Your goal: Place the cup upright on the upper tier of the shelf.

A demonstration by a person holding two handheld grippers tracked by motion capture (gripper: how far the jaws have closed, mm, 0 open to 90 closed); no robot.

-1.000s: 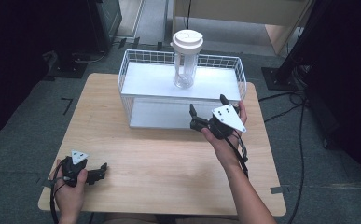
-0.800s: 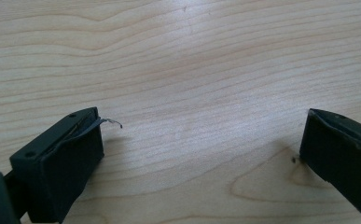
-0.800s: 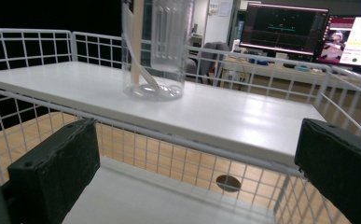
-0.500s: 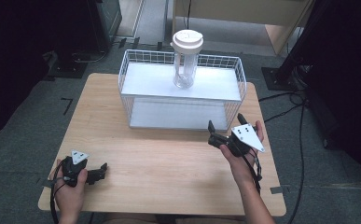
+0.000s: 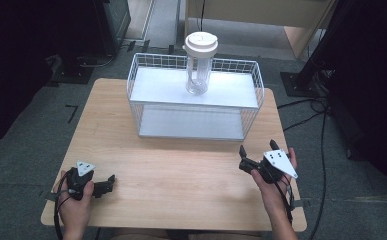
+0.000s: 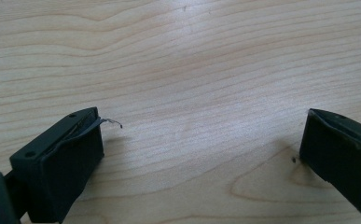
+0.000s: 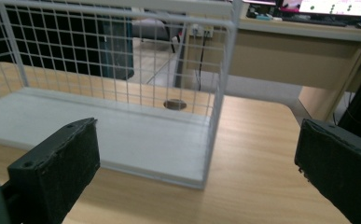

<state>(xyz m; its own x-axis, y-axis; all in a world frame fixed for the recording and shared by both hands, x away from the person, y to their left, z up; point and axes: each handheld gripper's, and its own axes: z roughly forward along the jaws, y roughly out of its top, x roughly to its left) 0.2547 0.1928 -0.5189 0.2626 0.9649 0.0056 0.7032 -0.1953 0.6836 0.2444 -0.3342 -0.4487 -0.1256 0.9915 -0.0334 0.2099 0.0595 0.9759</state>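
Clear bottle [image 5: 199,65] upright on top shelf of wire rack [image 5: 196,127], well ahead of right gripper [image 5: 253,156]. Left gripper [image 5: 108,182] low over table [image 5: 181,170]. Both wide open, empty. Placement judged done.

A light wooden table [image 5: 181,170] carries a white wire rack [image 5: 193,117].

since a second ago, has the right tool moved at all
Yes. The right tool has pulled back from the front of the wire rack, toward the person's edge of the table and a little to the right.
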